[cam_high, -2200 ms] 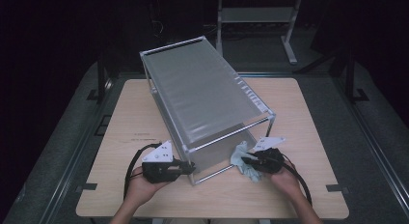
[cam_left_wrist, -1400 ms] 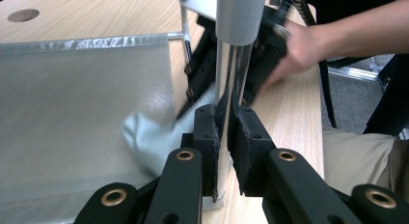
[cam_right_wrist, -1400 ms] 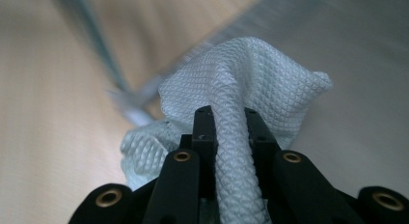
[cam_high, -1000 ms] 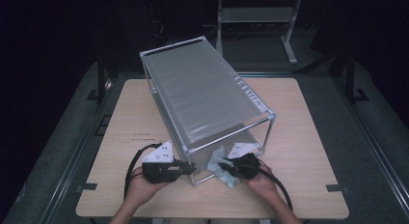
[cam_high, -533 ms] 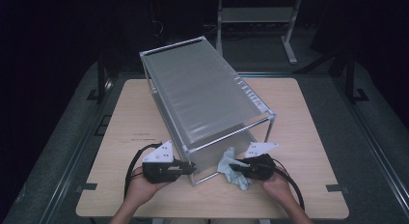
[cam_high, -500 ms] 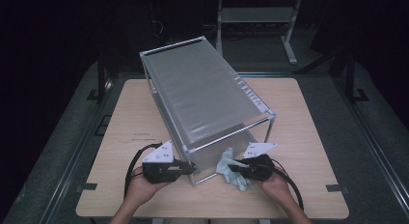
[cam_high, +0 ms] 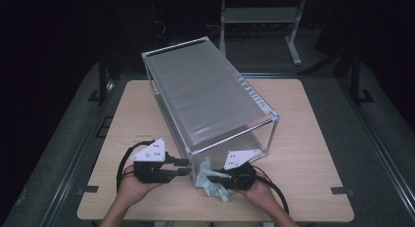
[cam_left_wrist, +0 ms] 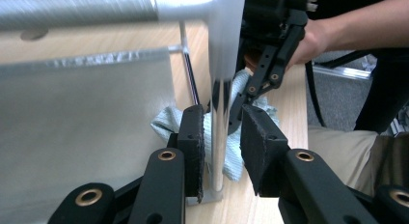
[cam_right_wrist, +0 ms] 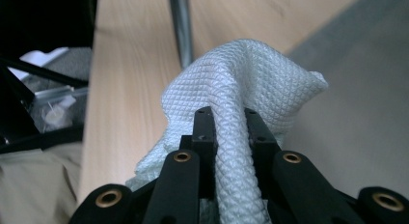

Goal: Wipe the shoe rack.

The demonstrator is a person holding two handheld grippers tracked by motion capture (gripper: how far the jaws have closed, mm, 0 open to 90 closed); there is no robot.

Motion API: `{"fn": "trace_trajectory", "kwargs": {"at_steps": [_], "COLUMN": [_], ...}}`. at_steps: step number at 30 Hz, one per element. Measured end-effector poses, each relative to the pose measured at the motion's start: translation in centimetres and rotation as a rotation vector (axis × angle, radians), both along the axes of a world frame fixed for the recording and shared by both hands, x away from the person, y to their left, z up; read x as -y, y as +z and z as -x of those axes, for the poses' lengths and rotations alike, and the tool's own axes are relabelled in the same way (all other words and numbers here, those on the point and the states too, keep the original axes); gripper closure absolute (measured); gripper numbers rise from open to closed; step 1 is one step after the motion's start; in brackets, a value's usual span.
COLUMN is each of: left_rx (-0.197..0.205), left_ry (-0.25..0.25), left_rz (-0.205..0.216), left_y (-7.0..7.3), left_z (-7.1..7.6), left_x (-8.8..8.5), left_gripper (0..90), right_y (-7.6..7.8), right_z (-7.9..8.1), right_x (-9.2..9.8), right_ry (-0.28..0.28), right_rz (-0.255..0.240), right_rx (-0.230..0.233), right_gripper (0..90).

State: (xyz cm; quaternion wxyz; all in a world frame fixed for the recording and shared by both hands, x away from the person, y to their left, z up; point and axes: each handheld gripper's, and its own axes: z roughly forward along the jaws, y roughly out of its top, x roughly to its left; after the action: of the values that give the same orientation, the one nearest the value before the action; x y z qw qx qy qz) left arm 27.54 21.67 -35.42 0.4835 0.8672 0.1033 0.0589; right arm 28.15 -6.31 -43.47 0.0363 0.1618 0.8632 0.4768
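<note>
A long frosted box [cam_high: 210, 95] in a metal frame lies slanted on the wooden table [cam_high: 303, 139]. My left gripper [cam_high: 185, 167] [cam_left_wrist: 222, 132] stands at the box's near corner post [cam_left_wrist: 219, 113]. Its jaws have just been opening, and the post stands between the pads [cam_left_wrist: 193, 137] with a gap on each side. My right gripper [cam_high: 208, 177] [cam_right_wrist: 225, 115] is shut on a pale blue-green cloth [cam_high: 215, 190] [cam_right_wrist: 251, 74] and holds it against the foot of the same corner. The cloth [cam_left_wrist: 166, 122] also bunches behind the post.
The box takes up the middle of the table from the far left to the near centre. A metal stand [cam_high: 259, 16] is on the dark floor beyond the table. Bare tabletop lies to the right [cam_high: 313, 168] and the left [cam_high: 122, 119] of the box.
My right gripper has carried the cloth left, closer to the box's near corner post. The left gripper stays at the post, with its jaws now apart.
</note>
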Motion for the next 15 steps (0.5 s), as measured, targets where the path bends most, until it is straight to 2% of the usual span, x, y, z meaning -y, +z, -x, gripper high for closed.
{"fn": "trace_trajectory", "kwargs": {"at_steps": [3,5,6,7,9,12,15], "left_rx": [0.019,0.03,0.03,0.036,0.044,0.043,0.039], "left_ry": [-0.001,-0.004,-0.004,-0.01,-0.015,-0.02,-0.023], "left_rz": [0.005,-0.009,-0.009,-0.008,-0.014,-0.026,-0.028], "left_y": [1.0,1.5,1.5,1.9,2.1,2.2,2.2], "left_z": [0.0,0.0,0.0,-0.1,-0.2,-0.2,-0.3], "left_x": [-0.2,-0.1,-0.1,0.1,0.4,0.6,0.6], "left_gripper": [75.7,77.7,77.6,78.0,79.0,78.5,78.8], "right_y": [2.1,3.5,3.5,5.0,5.7,5.8,4.7], "right_z": [0.3,0.5,0.5,0.7,0.8,0.8,0.5], "right_x": [-0.1,-0.2,-0.2,-0.3,-0.5,-1.0,-1.4], "right_ry": [0.007,0.015,0.015,0.02,0.031,0.045,0.041], "right_rz": [-0.042,-0.072,-0.072,-0.103,-0.121,-0.114,-0.1], "right_rx": [0.049,0.078,0.078,0.113,0.128,0.135,0.107], "right_gripper": [78.5,78.5,78.5,78.5,78.5,78.5,78.8]}}
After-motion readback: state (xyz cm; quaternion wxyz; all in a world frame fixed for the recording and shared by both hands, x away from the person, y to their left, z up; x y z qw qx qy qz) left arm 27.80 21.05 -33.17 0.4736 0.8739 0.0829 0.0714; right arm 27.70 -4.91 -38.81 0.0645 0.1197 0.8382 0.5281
